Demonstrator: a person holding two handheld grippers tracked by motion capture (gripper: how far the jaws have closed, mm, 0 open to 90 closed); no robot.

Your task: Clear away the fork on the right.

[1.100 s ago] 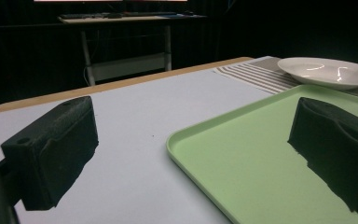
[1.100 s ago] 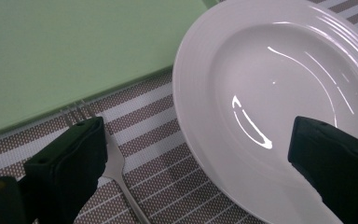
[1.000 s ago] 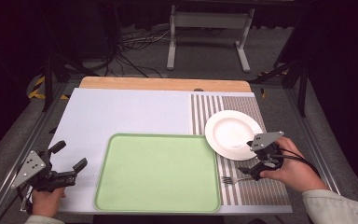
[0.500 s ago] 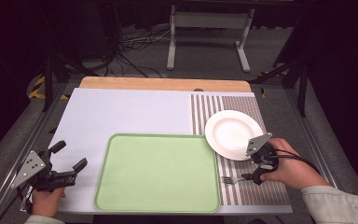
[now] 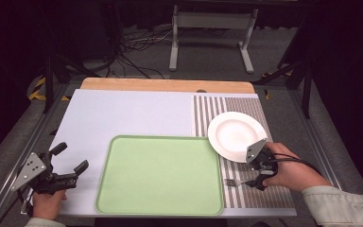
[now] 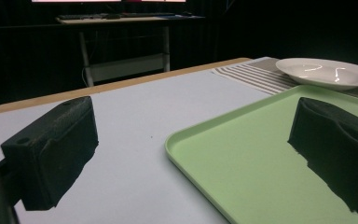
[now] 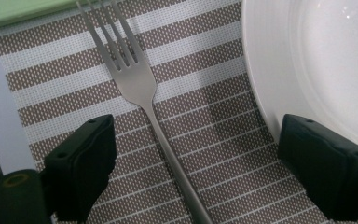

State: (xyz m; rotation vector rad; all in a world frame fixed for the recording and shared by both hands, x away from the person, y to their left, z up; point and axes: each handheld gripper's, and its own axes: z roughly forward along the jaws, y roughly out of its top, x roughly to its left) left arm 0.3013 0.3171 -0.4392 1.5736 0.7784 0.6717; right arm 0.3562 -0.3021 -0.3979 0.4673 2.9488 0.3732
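Your right gripper hangs over the fork, jaws spread to either side of its handle, not touching it. The plate sits just beside one jaw, the green tray just past the tines. The fork lies flat on the striped mat, tines toward the tray, handle running back between your jaws. Your left gripper rests spread on the white table; the room behind is dark.
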